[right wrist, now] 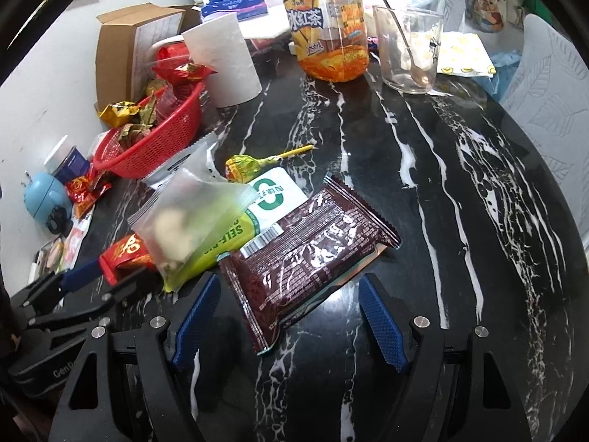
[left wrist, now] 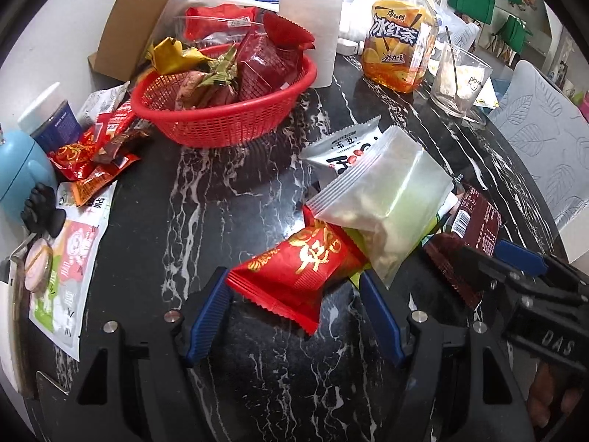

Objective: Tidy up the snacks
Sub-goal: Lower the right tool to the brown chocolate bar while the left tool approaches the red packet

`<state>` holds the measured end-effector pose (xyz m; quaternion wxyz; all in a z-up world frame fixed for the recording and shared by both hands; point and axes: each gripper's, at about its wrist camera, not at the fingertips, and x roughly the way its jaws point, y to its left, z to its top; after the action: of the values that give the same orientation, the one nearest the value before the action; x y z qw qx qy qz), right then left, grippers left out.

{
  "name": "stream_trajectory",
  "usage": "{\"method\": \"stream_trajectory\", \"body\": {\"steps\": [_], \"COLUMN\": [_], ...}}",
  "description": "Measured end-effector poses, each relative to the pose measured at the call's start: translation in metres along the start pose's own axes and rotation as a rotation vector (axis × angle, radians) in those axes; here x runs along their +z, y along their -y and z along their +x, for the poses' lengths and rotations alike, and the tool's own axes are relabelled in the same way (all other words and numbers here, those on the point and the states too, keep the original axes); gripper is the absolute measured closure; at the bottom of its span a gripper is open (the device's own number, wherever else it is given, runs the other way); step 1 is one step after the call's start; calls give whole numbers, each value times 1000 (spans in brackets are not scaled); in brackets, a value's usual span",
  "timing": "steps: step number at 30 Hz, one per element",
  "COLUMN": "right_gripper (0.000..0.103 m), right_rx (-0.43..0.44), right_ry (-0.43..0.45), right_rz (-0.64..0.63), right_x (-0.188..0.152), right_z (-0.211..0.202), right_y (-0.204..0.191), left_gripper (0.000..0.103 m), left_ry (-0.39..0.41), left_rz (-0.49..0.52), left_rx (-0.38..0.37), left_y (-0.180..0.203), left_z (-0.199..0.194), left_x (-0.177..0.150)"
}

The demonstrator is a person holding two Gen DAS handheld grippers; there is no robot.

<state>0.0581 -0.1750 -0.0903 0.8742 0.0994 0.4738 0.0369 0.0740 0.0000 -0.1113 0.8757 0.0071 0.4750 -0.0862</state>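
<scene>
A red snack packet (left wrist: pixel 294 276) with gold writing lies on the black marble table, between the open fingers of my left gripper (left wrist: pixel 294 291). A frosted clear packet (left wrist: pixel 386 199) rests on its far end. A brown packet (right wrist: pixel 305 254) lies between the open fingers of my right gripper (right wrist: pixel 291 294); the jaws are not closed on it. A red basket (left wrist: pixel 224 110) holding several snacks stands at the back left; it also shows in the right wrist view (right wrist: pixel 154 147). A lollipop (right wrist: pixel 246 165) and a green-and-white packet (right wrist: pixel 272 199) lie behind the brown packet.
An iced-tea bottle (left wrist: pixel 401 40), a glass with a spoon (left wrist: pixel 460 81), a paper roll (left wrist: pixel 313 40) and a cardboard box (left wrist: pixel 147 18) stand at the back. Loose red packets (left wrist: pixel 95 154) and a blue round object (left wrist: pixel 18 176) lie at the left. A chair (left wrist: pixel 545 140) is right.
</scene>
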Motion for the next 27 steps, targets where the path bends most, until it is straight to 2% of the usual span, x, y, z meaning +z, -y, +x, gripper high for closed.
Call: {"method": "stream_trajectory", "body": {"steps": [8,14,17,23,27], "right_gripper": [25,24,24,21,23], "right_rx": [9,0,-15,-52,-75], "right_ry": [-2,2,10,23,35], "right_rz": [33,19,-4,-55,-91], "right_x": [13,20,21,21,19], "right_z": [8,16,18,23,24], "right_y": [6,3,1,-6,-8], "left_gripper": [32,33,33,33,33], "left_ry": [10,31,66,78,100], "left_rz": [-23,-20,-20,-9,5], "left_rx": [-79,-102,-92,-78,-62], "left_y": [-1,0,-2,-6,-8], "left_z": [-3,-7,-12,-9,-16], "left_x": [-2,-5,-3,3,7]}}
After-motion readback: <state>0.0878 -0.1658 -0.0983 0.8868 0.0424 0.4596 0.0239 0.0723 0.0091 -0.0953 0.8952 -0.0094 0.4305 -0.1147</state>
